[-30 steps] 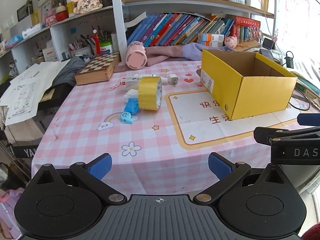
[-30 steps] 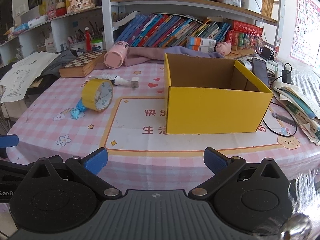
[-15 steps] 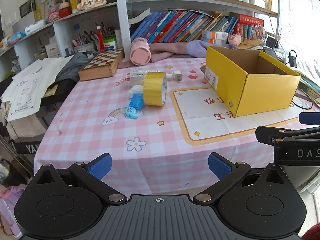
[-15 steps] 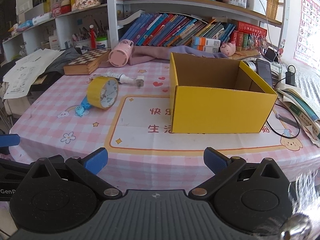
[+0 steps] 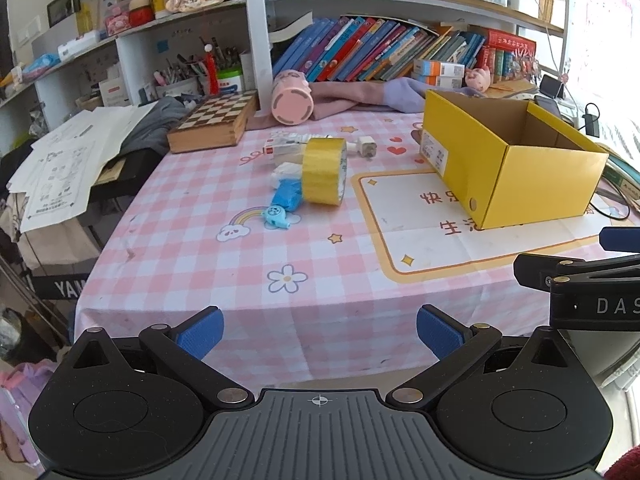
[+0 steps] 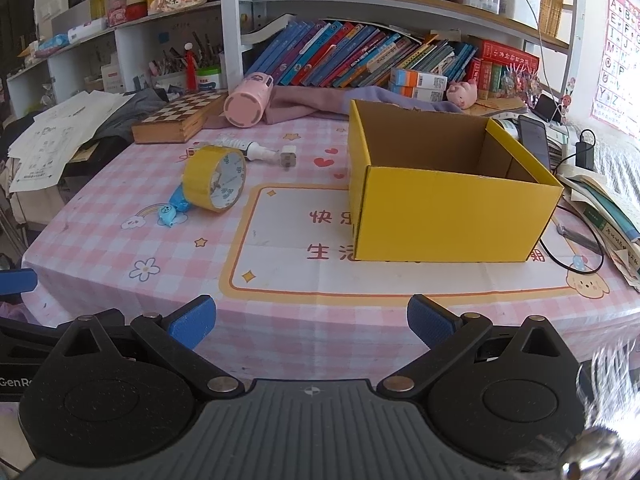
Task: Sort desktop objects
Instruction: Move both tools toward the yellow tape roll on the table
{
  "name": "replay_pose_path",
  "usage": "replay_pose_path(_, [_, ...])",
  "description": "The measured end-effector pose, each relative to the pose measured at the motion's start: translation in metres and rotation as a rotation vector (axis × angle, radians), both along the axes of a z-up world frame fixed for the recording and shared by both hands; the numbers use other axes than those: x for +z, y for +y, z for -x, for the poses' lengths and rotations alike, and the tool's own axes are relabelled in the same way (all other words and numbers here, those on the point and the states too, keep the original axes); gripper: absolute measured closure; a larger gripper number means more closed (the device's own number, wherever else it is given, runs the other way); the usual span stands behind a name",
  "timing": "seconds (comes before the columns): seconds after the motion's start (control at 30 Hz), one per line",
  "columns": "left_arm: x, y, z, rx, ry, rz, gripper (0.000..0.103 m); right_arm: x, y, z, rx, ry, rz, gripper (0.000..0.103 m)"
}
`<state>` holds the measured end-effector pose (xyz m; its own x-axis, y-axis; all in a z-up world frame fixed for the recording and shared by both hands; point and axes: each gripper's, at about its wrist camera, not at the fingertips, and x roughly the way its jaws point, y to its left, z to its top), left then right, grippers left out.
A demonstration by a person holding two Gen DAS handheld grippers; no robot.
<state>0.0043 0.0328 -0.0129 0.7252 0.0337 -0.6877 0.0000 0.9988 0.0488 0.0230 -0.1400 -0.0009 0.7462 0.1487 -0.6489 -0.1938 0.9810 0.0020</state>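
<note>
**Two open grippers held short of a cluttered pink bench**

In the left wrist view, the left gripper (image 5: pixel 318 330) is seen at the bottom of the frame, its blue-padded fingers spread wide with nothing between them. It is held off the near edge of the bench (image 5: pixel 288 312), which is covered by a pink checked cloth. Near the centre of the frame a roll of yellow tape (image 5: pixel 323 171) stands on its edge. Touching its left side lies a blue packet (image 5: pixel 286 196), and just below that a small blue toy (image 5: pixel 275 216). Behind the tape a white tube (image 5: pixel 286 148) and a white plug (image 5: pixel 366 146) are seen. A yellow box (image 5: pixel 516 184), open at the top, stands at the right of the frame, well apart from the tape. A chessboard case (image 5: pixel 212 122) and a pink cup (image 5: pixel 291 101) lying on its side occupy the upper middle, in front of shelves of books.

In the right wrist view, the right gripper (image 6: pixel 311 320) is likewise shown wide open and empty, short of the bench edge. The yellow box fills the right centre of that frame, and no contents can be seen inside it. The tape roll lies left of centre.
</note>
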Motion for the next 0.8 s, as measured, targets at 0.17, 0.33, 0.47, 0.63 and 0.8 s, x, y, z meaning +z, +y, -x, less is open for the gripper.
replay_pose_path(0.17, [-0.001,0.009,0.003,0.022,0.011,0.0,0.0,0.0,0.01,-0.001,0.022,0.014,0.009,0.0])
replay_pose_path(0.33, [-0.001,0.02,0.007,0.056,0.014,0.002,0.0,-0.001,0.022,-0.004,0.055,0.019,0.009,0.0])
replay_pose_path(0.47, [-0.001,0.028,0.008,0.083,0.015,0.003,0.0,-0.001,0.03,-0.007,0.085,0.023,0.004,0.0])
replay_pose_path(0.63, [-0.001,0.038,0.008,0.114,0.013,-0.001,0.0,-0.003,0.04,-0.013,0.12,0.024,-0.006,0.0])
replay_pose_path(0.8, [-0.002,0.045,0.004,0.138,0.012,-0.004,0.0,-0.005,0.047,-0.021,0.146,0.028,-0.017,0.0])
